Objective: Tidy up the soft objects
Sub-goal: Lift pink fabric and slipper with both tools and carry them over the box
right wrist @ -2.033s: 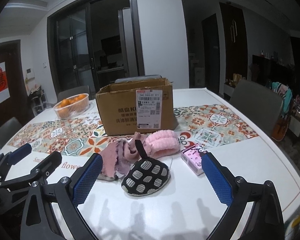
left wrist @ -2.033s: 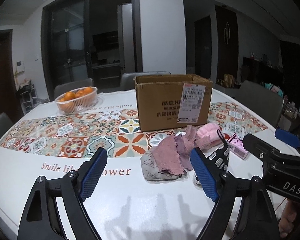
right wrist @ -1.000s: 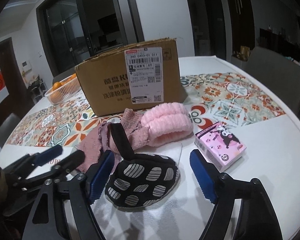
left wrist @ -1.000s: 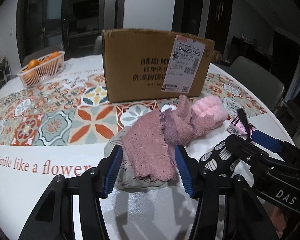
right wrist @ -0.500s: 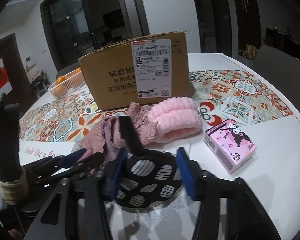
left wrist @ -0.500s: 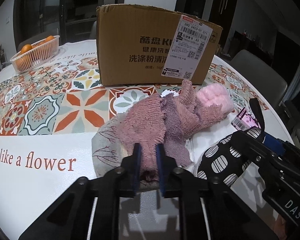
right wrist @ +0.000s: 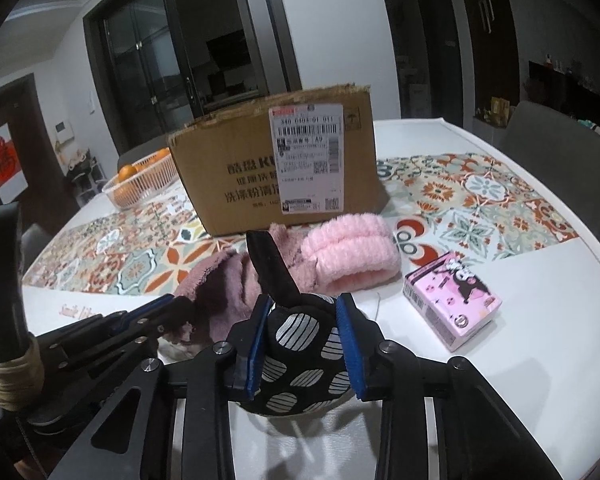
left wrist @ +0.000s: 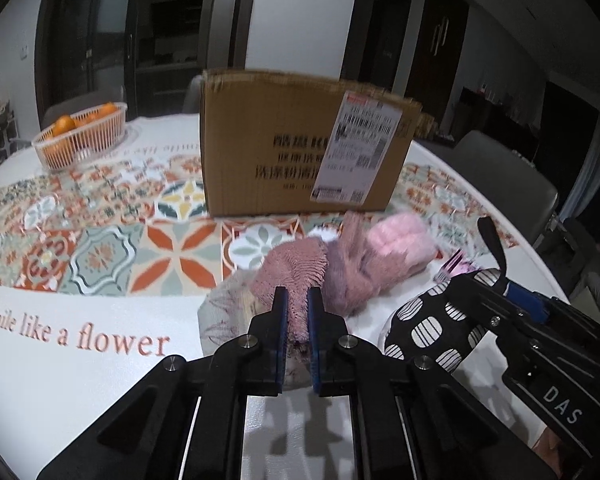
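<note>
I take the cardboard box [right wrist: 278, 164] as my landmark: every soft thing I can see lies on the table [right wrist: 540, 360] in front of its labelled face, and I cannot see whether anything is inside it, so I judge the sorting barely begun. My left gripper [left wrist: 297, 304] has its blue pads nearly together, pinching the near edge of the dusty-pink cloth [left wrist: 296, 272], which sits on a grey printed cloth [left wrist: 224, 312] in front of the box. My right gripper [right wrist: 305, 312] has its pads closed onto the black pouch with white spots [right wrist: 300, 356], squeezing its sides; the pouch's black strap sticks up toward the box. Between the pouch and the box lies the fluffy pink band [right wrist: 350, 256], touching a mauve cloth [right wrist: 236, 292] beside it; both are ungripped. A small pink carton [right wrist: 454, 300] rests to the right of the band, apart from the pile; it looks stiff, so I doubt it belongs to the job. What is left, as I read it: lift both held pieces clear, place them, presumably in the box, then fetch the band and remaining cloths.
</note>
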Demonstrator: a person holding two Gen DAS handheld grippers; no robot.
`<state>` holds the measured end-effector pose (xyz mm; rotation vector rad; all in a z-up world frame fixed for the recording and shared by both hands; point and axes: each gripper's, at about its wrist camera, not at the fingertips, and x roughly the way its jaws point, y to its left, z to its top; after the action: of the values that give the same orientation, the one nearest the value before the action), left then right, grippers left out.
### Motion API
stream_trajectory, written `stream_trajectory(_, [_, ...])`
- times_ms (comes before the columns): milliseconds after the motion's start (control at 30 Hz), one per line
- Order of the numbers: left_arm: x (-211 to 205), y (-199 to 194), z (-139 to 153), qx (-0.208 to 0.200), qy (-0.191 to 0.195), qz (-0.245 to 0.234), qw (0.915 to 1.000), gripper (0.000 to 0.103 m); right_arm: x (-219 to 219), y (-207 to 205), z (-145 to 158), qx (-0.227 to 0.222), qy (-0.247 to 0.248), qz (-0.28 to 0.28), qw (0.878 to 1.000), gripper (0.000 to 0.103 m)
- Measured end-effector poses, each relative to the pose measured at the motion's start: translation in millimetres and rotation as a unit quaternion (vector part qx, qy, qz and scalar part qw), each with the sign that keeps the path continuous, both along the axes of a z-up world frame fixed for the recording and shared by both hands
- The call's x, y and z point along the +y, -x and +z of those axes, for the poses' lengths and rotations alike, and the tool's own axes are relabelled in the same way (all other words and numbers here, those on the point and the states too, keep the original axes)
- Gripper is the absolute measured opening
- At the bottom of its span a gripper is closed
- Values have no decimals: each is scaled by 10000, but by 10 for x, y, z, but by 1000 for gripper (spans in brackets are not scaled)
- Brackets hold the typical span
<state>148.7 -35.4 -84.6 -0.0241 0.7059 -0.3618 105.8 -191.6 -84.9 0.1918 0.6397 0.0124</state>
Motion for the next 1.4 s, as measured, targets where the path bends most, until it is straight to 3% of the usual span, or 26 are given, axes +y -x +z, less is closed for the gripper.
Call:
stream_trajectory(700, [147,191,842,-1155,216,29,9931,10,67,97,647,-774,28,-42,9970,35])
stream_trajectory(1400, [206,-178,1623,-2050,327,101,9782,10,28,-349,1336,-1350,-84,-57,9908,35])
